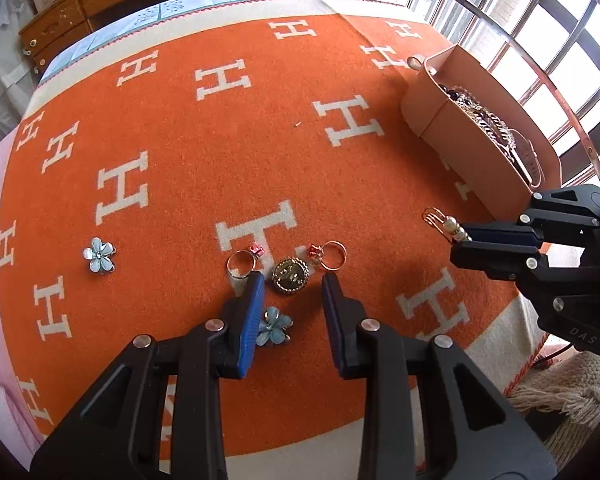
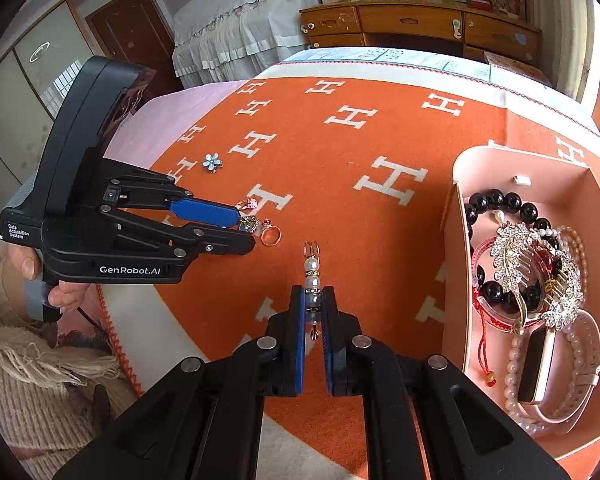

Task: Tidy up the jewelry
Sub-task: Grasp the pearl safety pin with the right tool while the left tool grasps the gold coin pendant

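Orange H-patterned blanket (image 1: 220, 152) on bed. Right tool (image 2: 313, 300) clenched on pearl-and-gold hairpin (image 2: 312, 276), near pink jewelry box (image 2: 456, 240). Left tool (image 1: 293, 280) released above round gold brooch (image 1: 291, 275). Risk: thin pin pivots, slips out.

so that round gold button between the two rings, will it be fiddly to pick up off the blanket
Probably. The gold button lies flat on the blanket, so the open left claw has little edge to pinch. It looks like hard metal, likely stiff and a bit slippery. The rings sit close beside it and might get nudged.
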`<state>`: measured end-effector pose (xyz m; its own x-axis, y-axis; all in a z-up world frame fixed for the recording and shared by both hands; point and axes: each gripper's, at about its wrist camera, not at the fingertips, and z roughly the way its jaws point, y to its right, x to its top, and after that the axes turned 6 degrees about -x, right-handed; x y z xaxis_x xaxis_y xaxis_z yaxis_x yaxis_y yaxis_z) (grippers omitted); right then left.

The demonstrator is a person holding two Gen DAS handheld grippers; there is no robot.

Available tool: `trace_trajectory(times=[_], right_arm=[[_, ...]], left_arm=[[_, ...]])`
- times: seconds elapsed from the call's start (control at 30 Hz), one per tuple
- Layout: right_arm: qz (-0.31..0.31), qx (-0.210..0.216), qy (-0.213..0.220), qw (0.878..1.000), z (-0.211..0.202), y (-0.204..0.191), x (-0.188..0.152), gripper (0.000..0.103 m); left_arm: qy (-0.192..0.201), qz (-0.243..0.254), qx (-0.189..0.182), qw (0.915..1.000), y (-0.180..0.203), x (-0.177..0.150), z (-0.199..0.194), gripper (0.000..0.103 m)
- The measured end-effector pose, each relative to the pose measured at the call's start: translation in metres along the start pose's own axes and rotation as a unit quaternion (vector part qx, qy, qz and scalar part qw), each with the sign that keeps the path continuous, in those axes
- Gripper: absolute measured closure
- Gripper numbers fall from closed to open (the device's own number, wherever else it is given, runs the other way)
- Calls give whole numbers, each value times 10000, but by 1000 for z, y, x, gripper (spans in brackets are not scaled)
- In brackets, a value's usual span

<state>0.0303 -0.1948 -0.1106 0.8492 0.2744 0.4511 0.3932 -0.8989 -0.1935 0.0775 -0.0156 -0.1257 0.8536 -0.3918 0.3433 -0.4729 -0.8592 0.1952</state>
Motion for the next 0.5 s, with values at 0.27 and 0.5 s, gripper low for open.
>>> trace_trajectory(times=[0.27,0.5], right_arm=[[146,49,69,9999,-1,5,-4,96],[323,102,228,9992,-8,10,-5,96]], left_arm=[[15,278,301,9992,9,3,4,86],[73,162,411,9990,7,2,2,87]])
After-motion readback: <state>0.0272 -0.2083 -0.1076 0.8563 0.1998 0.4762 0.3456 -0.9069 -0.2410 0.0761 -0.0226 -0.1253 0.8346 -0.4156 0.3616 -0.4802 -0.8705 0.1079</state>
